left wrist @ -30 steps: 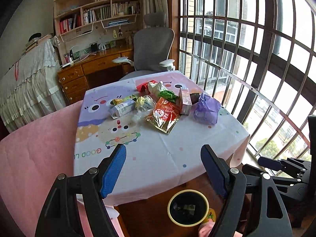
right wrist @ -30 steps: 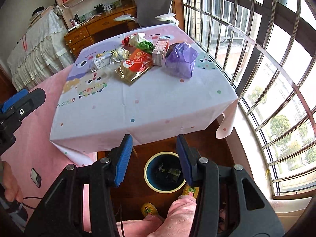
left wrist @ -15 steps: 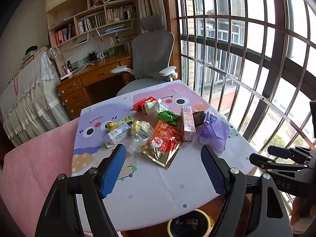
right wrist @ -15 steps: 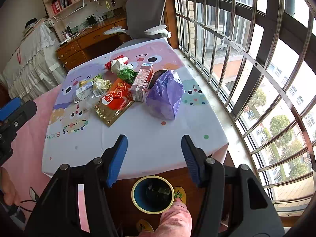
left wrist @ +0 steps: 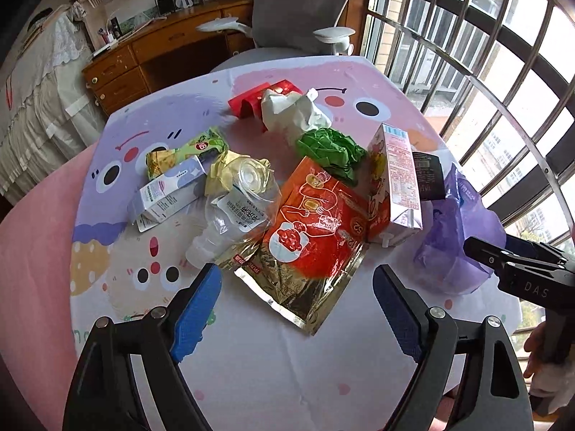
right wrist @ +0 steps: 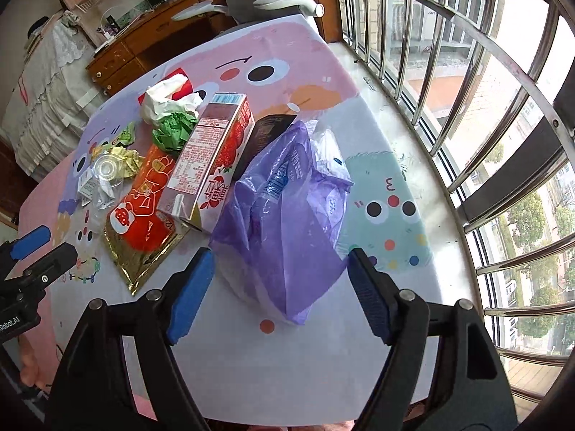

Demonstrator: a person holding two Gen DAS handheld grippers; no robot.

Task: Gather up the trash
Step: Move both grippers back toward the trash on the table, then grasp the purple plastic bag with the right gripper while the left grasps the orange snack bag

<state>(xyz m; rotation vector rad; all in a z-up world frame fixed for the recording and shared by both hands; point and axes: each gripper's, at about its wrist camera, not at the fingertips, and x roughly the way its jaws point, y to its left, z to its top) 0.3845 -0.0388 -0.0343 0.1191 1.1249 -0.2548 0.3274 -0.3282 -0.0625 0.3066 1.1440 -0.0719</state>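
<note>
Jaws apart and empty, the right gripper point(right wrist: 278, 287) frames the purple bag point(right wrist: 287, 212); the left gripper point(left wrist: 296, 309), equally wide, hangs before the red pouch point(left wrist: 316, 230). Trash lies piled mid-table point(left wrist: 251, 377), nothing grasped yet. Likely next: descend, pinch. Only the left view shows the crushed bottle point(left wrist: 237, 215) clearly.

1. "DAS", white, on right gripper point(left wrist: 517, 269) body.
2. "Robot.AI" on left gripper point(right wrist: 32, 251) body.
3. "52" on red snack bag point(left wrist: 312, 230).
4. Juice carton point(right wrist: 212, 158): print too small to read.
</note>
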